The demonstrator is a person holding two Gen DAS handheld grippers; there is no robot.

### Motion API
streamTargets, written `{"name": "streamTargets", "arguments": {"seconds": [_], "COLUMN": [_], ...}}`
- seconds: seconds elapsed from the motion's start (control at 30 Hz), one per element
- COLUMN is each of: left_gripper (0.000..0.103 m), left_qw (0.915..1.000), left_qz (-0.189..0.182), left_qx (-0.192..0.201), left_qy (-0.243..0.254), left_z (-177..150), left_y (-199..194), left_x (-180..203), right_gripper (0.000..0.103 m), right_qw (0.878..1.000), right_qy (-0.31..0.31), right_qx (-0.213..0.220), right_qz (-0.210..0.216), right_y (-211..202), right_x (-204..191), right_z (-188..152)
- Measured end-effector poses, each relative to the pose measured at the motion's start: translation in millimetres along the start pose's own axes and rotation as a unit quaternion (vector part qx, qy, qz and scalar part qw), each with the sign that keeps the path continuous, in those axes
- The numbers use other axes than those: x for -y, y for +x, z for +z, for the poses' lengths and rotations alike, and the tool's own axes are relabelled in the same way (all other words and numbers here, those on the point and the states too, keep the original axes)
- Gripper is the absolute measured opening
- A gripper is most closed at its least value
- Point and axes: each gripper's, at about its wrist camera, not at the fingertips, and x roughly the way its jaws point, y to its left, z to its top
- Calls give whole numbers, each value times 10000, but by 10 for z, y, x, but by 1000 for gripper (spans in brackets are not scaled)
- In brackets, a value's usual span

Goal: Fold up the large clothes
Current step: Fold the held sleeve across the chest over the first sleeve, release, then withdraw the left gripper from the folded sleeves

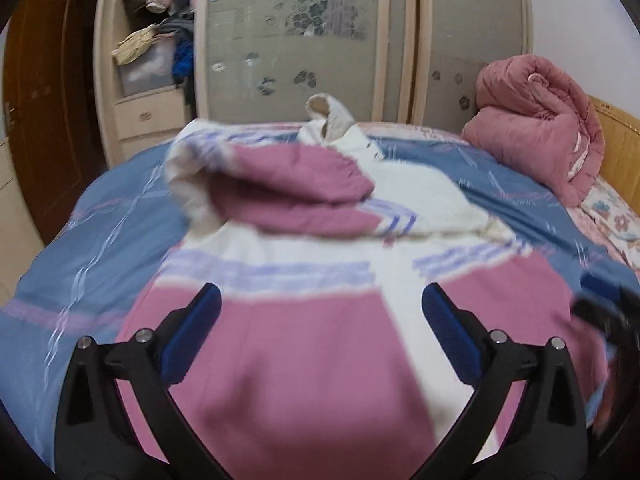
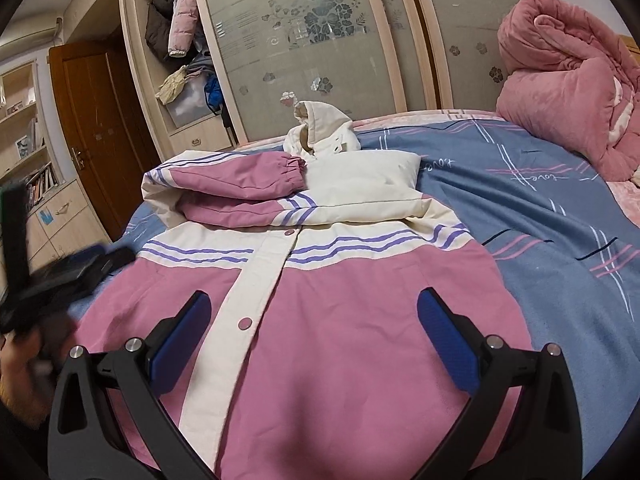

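Observation:
A pink and cream hooded jacket (image 2: pixel 340 312) with purple stripes lies front-up on the bed, also in the left wrist view (image 1: pixel 304 360). Its left sleeve (image 2: pixel 240 180) is folded across the chest; the hood (image 2: pixel 320 128) points to the far side. My left gripper (image 1: pixel 320 304) is open and empty above the jacket's lower front. My right gripper (image 2: pixel 314 312) is open and empty above the hem area. The left gripper shows blurred at the left edge of the right wrist view (image 2: pixel 60 276); the right gripper shows blurred at the right edge of the left wrist view (image 1: pixel 608 308).
The blue patterned bedsheet (image 2: pixel 540 220) covers the bed. A rolled pink quilt (image 2: pixel 568 92) sits at the far right corner. A wardrobe with frosted sliding doors (image 2: pixel 320 40) stands behind the bed, one section open with clothes (image 2: pixel 180 32). A brown door (image 2: pixel 92 128) is at the left.

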Motion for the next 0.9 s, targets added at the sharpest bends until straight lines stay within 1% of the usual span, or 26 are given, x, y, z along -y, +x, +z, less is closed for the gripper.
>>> {"name": "streamTargets", "arguments": {"seconds": [0.07, 0.13, 0.2, 0.23, 0.33, 0.37, 0.47, 0.57, 0.7, 0.9], "left_gripper": [101, 101, 101, 101, 101, 101, 101, 101, 101, 101], "left_qw": [9997, 9992, 9994, 9996, 9986, 9987, 9995, 9998, 9997, 9996], "left_qz": [153, 243, 161, 184, 521, 500, 286, 193, 255, 208], "left_qx": [-34, -107, -226, -194, -49, -65, -122, -78, -28, -118], "left_qy": [-210, -308, -192, -63, 108, 73, -3, -20, 4, -123], "left_z": [-165, -275, -306, -320, -329, -322, -279, -271, -292, -318], "left_y": [-130, -216, -218, -248, -295, -309, -321, -366, -359, -280], "left_x": [-103, -147, -121, -99, -66, -71, -47, -23, -36, -111], "right_gripper": [102, 102, 102, 102, 102, 102, 102, 102, 102, 102], "right_qw": [10000, 9999, 9999, 9998, 9996, 9994, 9991, 9988, 9990, 9990], "right_qy": [18, 34, 86, 100, 87, 90, 77, 61, 77, 17], "right_qx": [-4, -20, -26, -10, 167, 220, 342, 398, 310, 287], "right_qz": [-13, -105, -142, -150, -218, -234, -257, -283, -306, -348], "right_y": [3, 23, 29, 22, -22, -29, -28, 12, 75, 121], "right_x": [18, 46, 72, 83, 77, 76, 54, 32, 13, -17], "right_z": [-28, -64, -87, -89, -72, -66, -66, -81, -96, -110]}}
